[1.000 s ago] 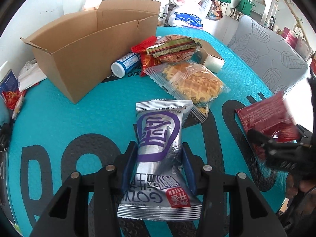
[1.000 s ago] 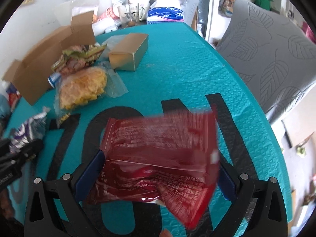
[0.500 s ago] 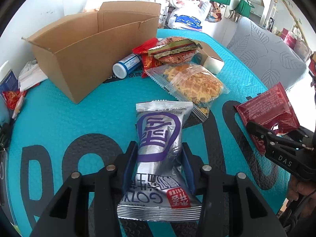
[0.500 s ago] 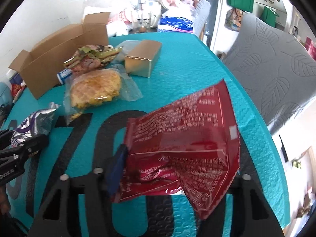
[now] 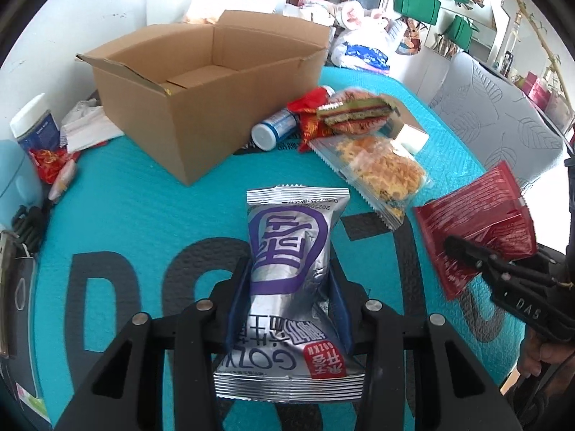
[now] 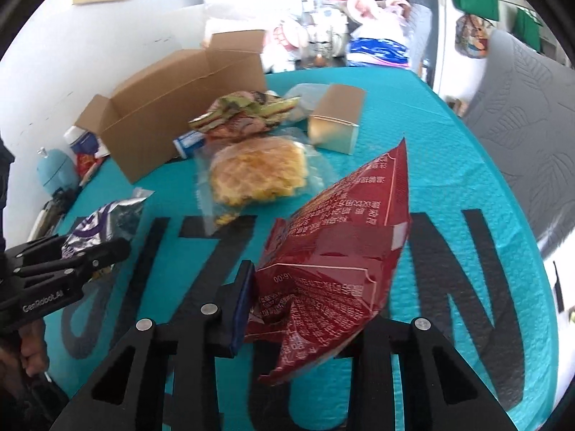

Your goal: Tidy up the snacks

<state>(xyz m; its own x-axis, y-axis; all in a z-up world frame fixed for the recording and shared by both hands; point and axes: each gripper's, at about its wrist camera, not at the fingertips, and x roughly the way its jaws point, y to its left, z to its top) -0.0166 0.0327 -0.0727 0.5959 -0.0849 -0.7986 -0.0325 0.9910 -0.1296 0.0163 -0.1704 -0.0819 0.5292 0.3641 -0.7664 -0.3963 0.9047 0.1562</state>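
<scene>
My left gripper (image 5: 289,267) is shut on a silver and purple snack packet (image 5: 287,222), held upright above the teal mat (image 5: 143,197). It also shows at the left of the right wrist view as the left gripper (image 6: 97,251). My right gripper (image 6: 316,298) has its jaws closing on a crumpled red snack packet (image 6: 345,237) that its pads pinch and hold off the mat. From the left wrist view the right gripper (image 5: 463,251) and red packet (image 5: 474,212) are at the right. An open cardboard box (image 5: 201,107) stands behind, with nothing visible inside.
Beside the box lie a clear waffle packet (image 5: 381,168), a green and red snack pack (image 5: 355,115), a small red wrapper (image 5: 312,118), a white bottle (image 5: 273,131) and a small gold box (image 6: 337,122). Clutter lines the mat's left edge; a grey chair (image 5: 503,115) stands right.
The right gripper's jaws went from wide apart to pinched on the red packet, which now stands up off the mat. Both hands have risen a little and come nearer the box.
</scene>
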